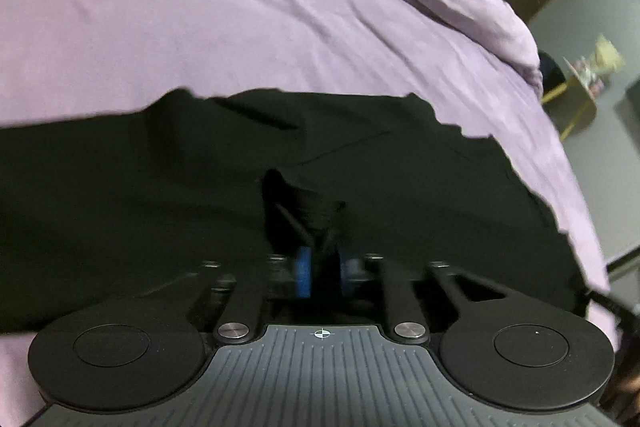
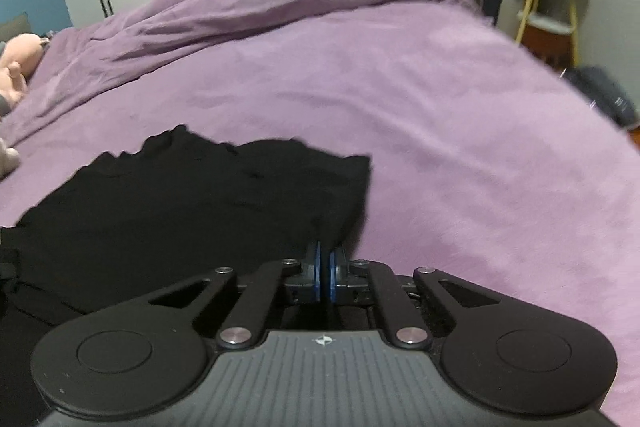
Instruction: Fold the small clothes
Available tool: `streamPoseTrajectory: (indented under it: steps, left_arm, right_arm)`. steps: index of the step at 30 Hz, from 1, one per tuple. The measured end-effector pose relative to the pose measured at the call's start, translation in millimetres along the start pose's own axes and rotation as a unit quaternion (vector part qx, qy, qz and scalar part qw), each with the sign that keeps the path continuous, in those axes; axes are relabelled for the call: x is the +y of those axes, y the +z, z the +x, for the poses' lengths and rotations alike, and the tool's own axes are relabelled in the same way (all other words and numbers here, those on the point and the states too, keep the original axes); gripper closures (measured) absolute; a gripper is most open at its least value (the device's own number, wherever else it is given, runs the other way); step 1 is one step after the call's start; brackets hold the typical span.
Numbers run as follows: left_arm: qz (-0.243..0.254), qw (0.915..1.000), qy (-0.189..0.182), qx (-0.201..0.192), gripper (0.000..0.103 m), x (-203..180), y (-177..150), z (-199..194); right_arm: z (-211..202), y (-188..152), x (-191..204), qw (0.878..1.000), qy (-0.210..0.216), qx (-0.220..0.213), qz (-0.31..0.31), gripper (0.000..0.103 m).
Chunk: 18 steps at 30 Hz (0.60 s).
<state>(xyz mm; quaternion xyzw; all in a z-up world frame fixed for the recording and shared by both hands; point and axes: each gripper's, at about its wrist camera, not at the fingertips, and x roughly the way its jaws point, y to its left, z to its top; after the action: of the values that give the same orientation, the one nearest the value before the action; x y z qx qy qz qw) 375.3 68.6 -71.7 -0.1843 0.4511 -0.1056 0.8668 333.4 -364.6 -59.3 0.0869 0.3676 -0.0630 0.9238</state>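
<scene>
On lilac bedspread (image 2: pixel 440 115), unlabelled black garment (image 2: pixel 192 203)

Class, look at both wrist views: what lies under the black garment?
The black garment lies on a purple bedcover. The cover directly beneath it is hidden.

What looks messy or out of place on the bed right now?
The black garment lies rumpled on the purple bedspread, its far edge jagged and uneven. Farther back, the purple duvet is bunched in a heap.
</scene>
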Motion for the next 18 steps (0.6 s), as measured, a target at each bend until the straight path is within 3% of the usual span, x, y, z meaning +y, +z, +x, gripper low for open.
streamPoseTrajectory:
  steps: [5,6,8,10,12,14,16,18]
  left_arm:
    - [0.085,0.992,-0.007,-0.093,0.092,-21,-5,-25]
    - [0.1,0.9899,0.01,-0.1,0.085,-23,-5,-26]
    - [0.123,0.9862,0.077,-0.079,0.075,-26,-8,-17]
    - [0.13,0.984,0.107,-0.059,0.073,-23,-12,-13]
    - [0.135,0.9835,0.107,-0.053,0.066,-20,-20,-18]
    - [0.137,0.9842,0.098,-0.053,0.059,-16,-28,-28]
    - [0.139,0.9857,0.082,-0.048,0.056,-15,-34,-35]
    - [0.143,0.9868,0.065,-0.039,0.05,-18,-39,-37]
  right_arm:
    - [2,1,-13,0.996,-0.085,-0.016,-0.014,0.103]
    - [2,3,-18,0.997,-0.08,-0.01,-0.004,0.103]
    - [-4,3,-32,0.999,-0.017,0.006,0.042,0.101]
    - [-16,1,-35,0.997,0.04,0.011,0.064,0.101]
    - [-29,-5,-34,0.993,0.088,0.006,0.077,0.097]
    - [-31,-9,-35,0.986,0.127,0.03,0.107,0.09]
    - [-23,-16,-38,0.969,0.177,0.075,0.155,0.086]
    - [-19,-27,-39,0.954,0.197,0.1,0.203,0.086]
